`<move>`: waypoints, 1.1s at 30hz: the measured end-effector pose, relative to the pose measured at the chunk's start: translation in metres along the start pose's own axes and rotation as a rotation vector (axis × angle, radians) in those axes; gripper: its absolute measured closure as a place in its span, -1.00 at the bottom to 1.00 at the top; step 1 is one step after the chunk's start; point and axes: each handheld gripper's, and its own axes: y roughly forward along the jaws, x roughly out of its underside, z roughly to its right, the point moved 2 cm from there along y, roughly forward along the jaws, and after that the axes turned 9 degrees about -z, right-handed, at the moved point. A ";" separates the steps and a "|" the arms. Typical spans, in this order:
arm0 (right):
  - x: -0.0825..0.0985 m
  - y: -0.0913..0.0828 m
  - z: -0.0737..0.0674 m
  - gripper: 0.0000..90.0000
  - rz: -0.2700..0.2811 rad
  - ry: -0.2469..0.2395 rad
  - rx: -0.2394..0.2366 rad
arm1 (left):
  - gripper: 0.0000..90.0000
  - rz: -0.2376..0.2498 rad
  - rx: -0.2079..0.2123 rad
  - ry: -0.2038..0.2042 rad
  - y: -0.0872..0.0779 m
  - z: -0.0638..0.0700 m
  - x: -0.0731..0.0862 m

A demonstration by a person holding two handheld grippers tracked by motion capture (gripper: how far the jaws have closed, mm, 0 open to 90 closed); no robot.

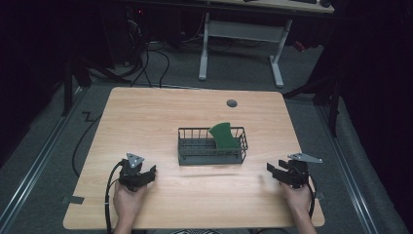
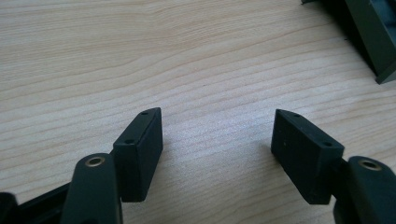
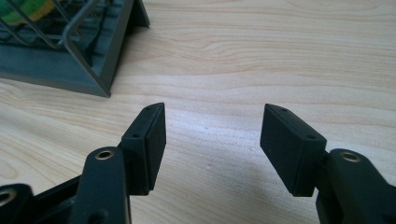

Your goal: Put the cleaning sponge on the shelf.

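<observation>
A dark wire rack (image 1: 211, 146) stands at the middle of the wooden table (image 1: 156, 112). A green plate (image 1: 224, 136) leans upright in its right half. My left gripper (image 1: 138, 174) rests near the front left, open, with bare wood between its jaws (image 2: 217, 135). My right gripper (image 1: 286, 174) rests near the front right, also open and empty (image 3: 212, 128). In the right gripper view the rack's corner (image 3: 100, 60) sits at upper left, with a bit of the green plate (image 3: 25, 10) behind the wires. The rack's corner (image 2: 373, 37) shows at upper right in the left gripper view.
A round grey cable hole (image 1: 232, 103) lies in the table's far side. Beyond the table stand a white desk frame (image 1: 243, 39) and floor cables (image 1: 156, 63). A black cable (image 1: 108, 195) trails from the left gripper off the front edge.
</observation>
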 end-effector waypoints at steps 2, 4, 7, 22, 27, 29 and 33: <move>0.002 0.002 0.001 -0.09 -0.002 -0.001 0.010 | -0.23 0.000 0.000 0.000 0.000 0.000 0.000; 0.003 0.004 0.000 -0.09 -0.006 -0.016 0.025 | -0.23 0.000 0.000 0.000 0.000 0.000 0.000; 0.004 0.006 -0.001 -0.09 -0.007 -0.019 0.024 | -0.23 0.000 0.000 0.000 0.000 0.000 0.000; 0.010 0.020 -0.003 -0.12 -0.027 -0.057 0.064 | -0.24 0.000 0.000 0.000 0.000 0.000 0.000; 0.012 0.023 -0.009 -0.14 -0.014 -0.105 0.116 | -0.24 0.000 0.000 0.001 0.000 0.000 0.000; 0.012 0.024 -0.011 -0.16 -0.014 -0.116 0.116 | -0.25 -0.001 0.001 0.000 0.000 0.000 0.000; 0.011 0.025 -0.010 -0.24 -0.019 -0.101 0.103 | -0.25 -0.001 0.000 -0.001 0.000 0.001 0.000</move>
